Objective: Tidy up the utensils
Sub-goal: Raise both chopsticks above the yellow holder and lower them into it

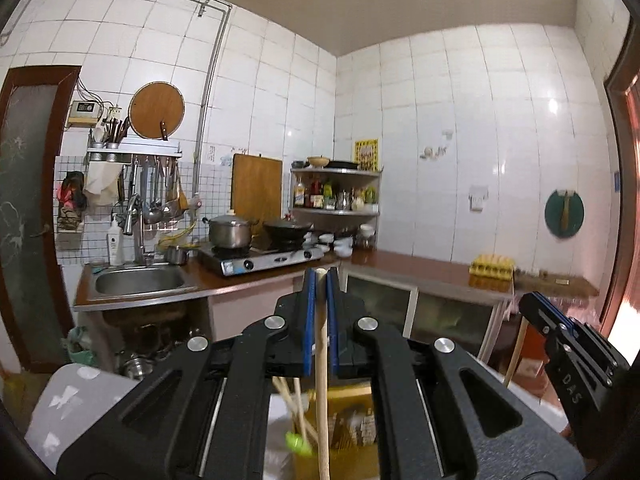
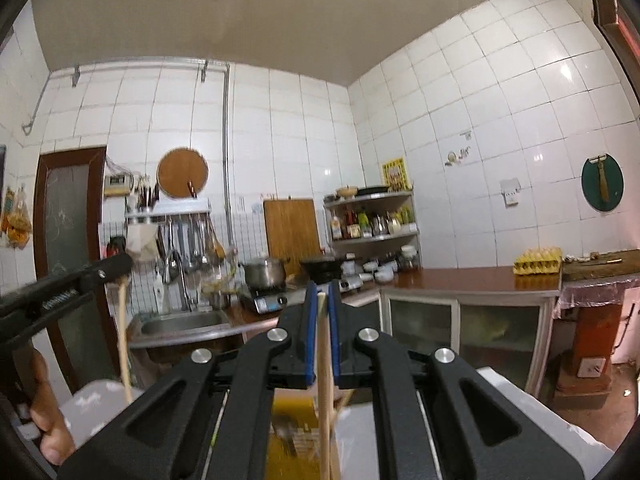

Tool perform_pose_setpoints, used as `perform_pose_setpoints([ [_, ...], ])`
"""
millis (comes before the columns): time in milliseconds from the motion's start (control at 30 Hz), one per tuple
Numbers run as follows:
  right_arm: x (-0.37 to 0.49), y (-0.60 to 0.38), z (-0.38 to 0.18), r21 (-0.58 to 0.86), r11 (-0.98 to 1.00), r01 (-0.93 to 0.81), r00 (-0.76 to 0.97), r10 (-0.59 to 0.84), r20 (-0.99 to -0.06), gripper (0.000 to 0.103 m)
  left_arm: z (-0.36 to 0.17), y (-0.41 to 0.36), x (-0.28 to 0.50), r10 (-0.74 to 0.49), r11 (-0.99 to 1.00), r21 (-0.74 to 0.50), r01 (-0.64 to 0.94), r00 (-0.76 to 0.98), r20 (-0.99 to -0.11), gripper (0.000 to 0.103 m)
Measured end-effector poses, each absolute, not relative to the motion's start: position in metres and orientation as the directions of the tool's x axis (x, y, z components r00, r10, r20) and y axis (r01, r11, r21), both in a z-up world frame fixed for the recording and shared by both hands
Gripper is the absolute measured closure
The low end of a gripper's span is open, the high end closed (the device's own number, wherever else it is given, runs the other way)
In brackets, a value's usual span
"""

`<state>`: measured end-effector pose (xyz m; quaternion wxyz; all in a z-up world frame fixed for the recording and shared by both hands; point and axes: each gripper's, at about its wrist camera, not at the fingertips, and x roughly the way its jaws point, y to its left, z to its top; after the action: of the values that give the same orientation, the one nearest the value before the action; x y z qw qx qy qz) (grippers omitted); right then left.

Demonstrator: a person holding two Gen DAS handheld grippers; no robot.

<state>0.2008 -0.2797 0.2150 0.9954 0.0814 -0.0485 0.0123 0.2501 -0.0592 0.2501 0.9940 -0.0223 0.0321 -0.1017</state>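
My left gripper [image 1: 320,276] is shut on a pale wooden stick [image 1: 321,360] that hangs straight down between its blue pads. My right gripper [image 2: 322,288] is likewise shut on a second wooden stick [image 2: 324,380]. Each gripper shows in the other's view: the right gripper [image 1: 534,306] at the right edge with its stick [image 1: 516,352], the left gripper [image 2: 118,268] at the left with its stick [image 2: 124,340]. Below both, a yellow holder [image 1: 348,412] contains more sticks and a green-tipped utensil [image 1: 298,442], blurred. A hand [image 2: 48,424] grips the left tool.
A white surface [image 1: 68,404] lies beneath the holder. Ahead, a counter carries a steel sink [image 1: 140,280], a gas stove with a pot [image 1: 231,232] and a wok [image 1: 286,229], and an egg tray [image 1: 491,267]. Ladles hang on the wall rack [image 1: 154,192].
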Motion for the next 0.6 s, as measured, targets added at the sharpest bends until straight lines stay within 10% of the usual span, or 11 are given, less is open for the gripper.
perform_pose_setpoints([
  [600,0.297,-0.281,0.189,0.246,0.965,-0.089,0.99,0.058,0.131,0.097,0.189,-0.092,0.358,-0.187,0.98,-0.072,0.184,0.981,-0.049,0.098],
])
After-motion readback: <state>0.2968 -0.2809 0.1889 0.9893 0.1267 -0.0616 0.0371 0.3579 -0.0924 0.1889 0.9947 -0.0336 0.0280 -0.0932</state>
